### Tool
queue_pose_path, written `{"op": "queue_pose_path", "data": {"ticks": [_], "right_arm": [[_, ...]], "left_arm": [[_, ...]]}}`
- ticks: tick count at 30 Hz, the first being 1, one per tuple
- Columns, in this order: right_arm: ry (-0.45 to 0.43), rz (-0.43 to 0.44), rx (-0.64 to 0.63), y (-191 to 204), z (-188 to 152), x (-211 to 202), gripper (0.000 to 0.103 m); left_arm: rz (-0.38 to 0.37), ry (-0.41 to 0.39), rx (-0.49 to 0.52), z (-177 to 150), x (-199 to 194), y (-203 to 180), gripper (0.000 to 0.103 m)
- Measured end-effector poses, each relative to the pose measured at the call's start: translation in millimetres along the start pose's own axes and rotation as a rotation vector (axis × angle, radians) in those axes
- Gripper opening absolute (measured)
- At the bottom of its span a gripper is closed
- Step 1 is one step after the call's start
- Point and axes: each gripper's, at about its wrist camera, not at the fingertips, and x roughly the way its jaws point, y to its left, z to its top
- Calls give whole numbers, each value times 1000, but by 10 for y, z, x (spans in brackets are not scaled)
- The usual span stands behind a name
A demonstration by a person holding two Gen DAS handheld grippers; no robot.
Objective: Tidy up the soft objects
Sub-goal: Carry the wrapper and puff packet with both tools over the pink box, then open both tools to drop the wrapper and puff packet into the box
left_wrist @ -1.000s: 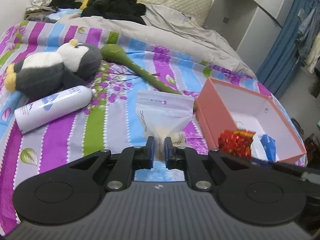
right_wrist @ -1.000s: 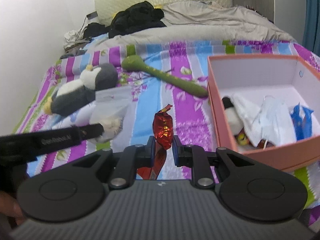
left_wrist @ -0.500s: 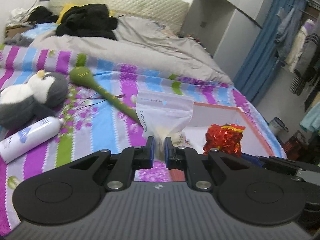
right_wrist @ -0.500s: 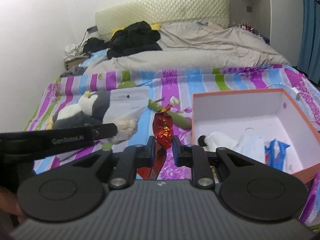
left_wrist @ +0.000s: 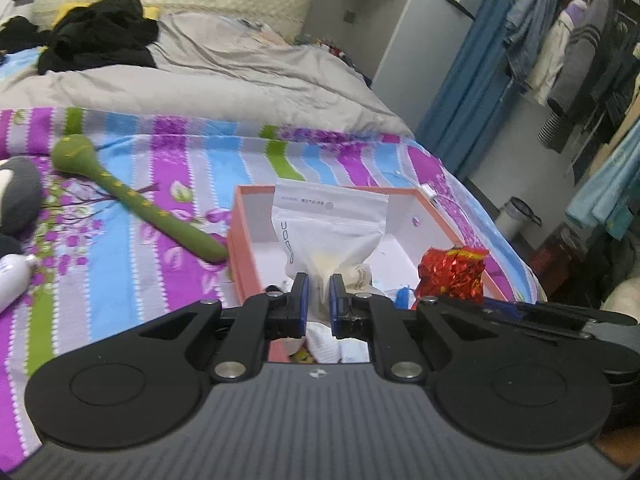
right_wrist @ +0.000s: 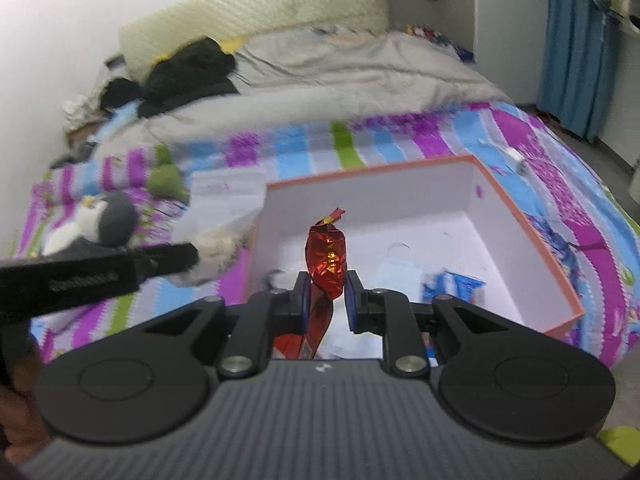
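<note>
Over a bed (left_wrist: 132, 292) spread with a purple, blue and green striped cover, the left gripper (left_wrist: 317, 298) is holding a frosted zip pouch (left_wrist: 330, 226) upright, its jaws clamped on the pouch's lower end; the pouch is hanging above the near-left part of an open salmon-pink box (left_wrist: 240, 248) with a white inside; the right gripper (right_wrist: 325, 294) is carrying a crinkled red foil packet (right_wrist: 326, 258), its jaws pressing on the packet's sides, directly over the same box (right_wrist: 532, 236); in the left view the red foil packet (left_wrist: 450, 276) is showing just to the right of the pouch, both raised over the box; blue-and-white wrappers (right_wrist: 452, 284) and white soft items (right_wrist: 402, 270) are lying on the box floor; a green plush snake (left_wrist: 132, 200) is stretching across the cover, its tail end reaching the box's left wall; a grey-and-white penguin plush (right_wrist: 100, 224) is lying further left; a white bottle (left_wrist: 12, 280) is resting near it at the frame's edge; black clothing (left_wrist: 96, 36) is sitting heaped on a grey duvet (left_wrist: 240, 80) by the headboard.
</note>
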Motion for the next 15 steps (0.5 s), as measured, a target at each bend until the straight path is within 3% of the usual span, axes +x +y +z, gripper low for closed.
{"op": "queue_pose_path", "data": {"ticks": [15], "right_arm": [[181,-52,131,-652,-45,869,22]], "left_arm": [[-34,204,33,32,1264,-88,13]]}}
